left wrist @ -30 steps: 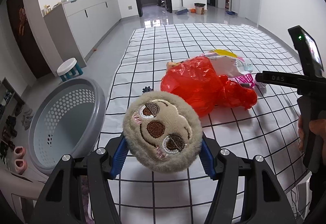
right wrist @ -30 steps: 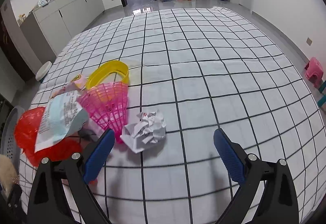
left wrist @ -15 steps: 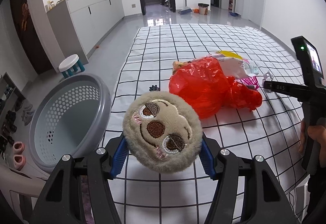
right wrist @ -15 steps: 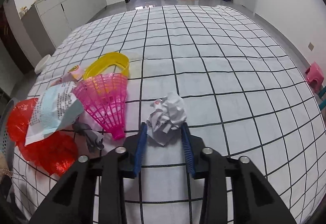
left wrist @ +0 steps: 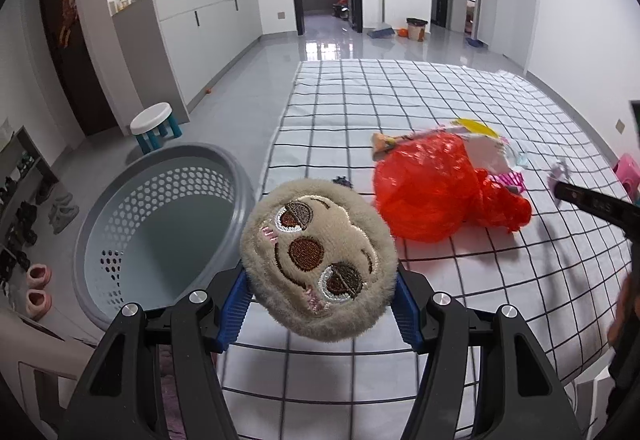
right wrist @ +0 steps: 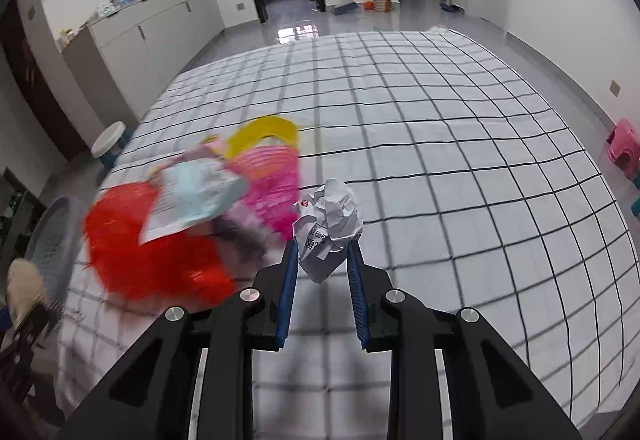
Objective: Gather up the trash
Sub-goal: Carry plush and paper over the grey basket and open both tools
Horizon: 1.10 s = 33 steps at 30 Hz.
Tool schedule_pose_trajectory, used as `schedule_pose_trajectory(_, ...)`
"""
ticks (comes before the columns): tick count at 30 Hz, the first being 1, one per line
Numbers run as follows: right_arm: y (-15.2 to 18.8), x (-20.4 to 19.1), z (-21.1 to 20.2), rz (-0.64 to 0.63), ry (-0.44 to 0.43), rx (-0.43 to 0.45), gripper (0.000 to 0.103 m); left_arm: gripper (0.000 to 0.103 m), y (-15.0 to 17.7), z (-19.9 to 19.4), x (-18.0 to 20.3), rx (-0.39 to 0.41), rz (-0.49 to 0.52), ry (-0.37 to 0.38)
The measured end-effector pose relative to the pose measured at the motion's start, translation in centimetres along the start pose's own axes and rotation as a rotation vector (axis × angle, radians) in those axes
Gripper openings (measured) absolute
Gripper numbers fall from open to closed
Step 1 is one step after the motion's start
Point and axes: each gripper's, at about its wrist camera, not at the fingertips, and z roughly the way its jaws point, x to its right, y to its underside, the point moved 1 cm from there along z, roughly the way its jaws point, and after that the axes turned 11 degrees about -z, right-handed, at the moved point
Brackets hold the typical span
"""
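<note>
My left gripper (left wrist: 320, 280) is shut on a round beige plush face (left wrist: 316, 256), held above the near edge of the checked bed beside the grey perforated basket (left wrist: 100, 224). My right gripper (right wrist: 322, 252) has a crumpled white paper ball (right wrist: 330, 212) between its blue pads. Its jaws are still closing and press on the paper, which hangs just above the sheet. Left of it lies a trash pile: a red plastic bag (right wrist: 148, 252), a pale printed wrapper (right wrist: 192, 192), a pink mesh cone (right wrist: 272, 184) and a yellow ring (right wrist: 264, 132). The red plastic bag (left wrist: 432, 192) also shows in the left wrist view.
The black-gridded white sheet (right wrist: 440, 120) covers the bed. On the floor stand a white and blue stool (left wrist: 154, 124), a pink stool (right wrist: 624, 144) and a shoe rack (left wrist: 24, 208) with slippers at far left. Grey cabinets (left wrist: 200, 28) line the left wall.
My right gripper went from wide open to shut on the paper ball and lifted it off the sheet. My left gripper, still holding the plush, shifted toward the basket.
</note>
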Motion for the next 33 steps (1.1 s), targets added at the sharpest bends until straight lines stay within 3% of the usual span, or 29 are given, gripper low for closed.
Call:
schedule_pose_trajectory(11, 0.1, -10.7, -4.0, -0.141, -0.193, 0.042, 0.024, 0.06, -2.1, -0.3, -7.2, 0.046, -0.111, -0.097)
schedule_pose_trajectory(23, -3.8, -25.3, -1.8, -0.342, -0.425, 0.031, 0.024, 0.06, -3.8, 0.7, -16.9, 0.072, -0.239, -0.228)
schedule_pose_trajectory(33, -5.7, -32.9, 1.8, -0.427, -0.481, -0.024, 0.024, 0.06, -4.7, 3.0, -20.5, 0.057, -0.259, -0.242)
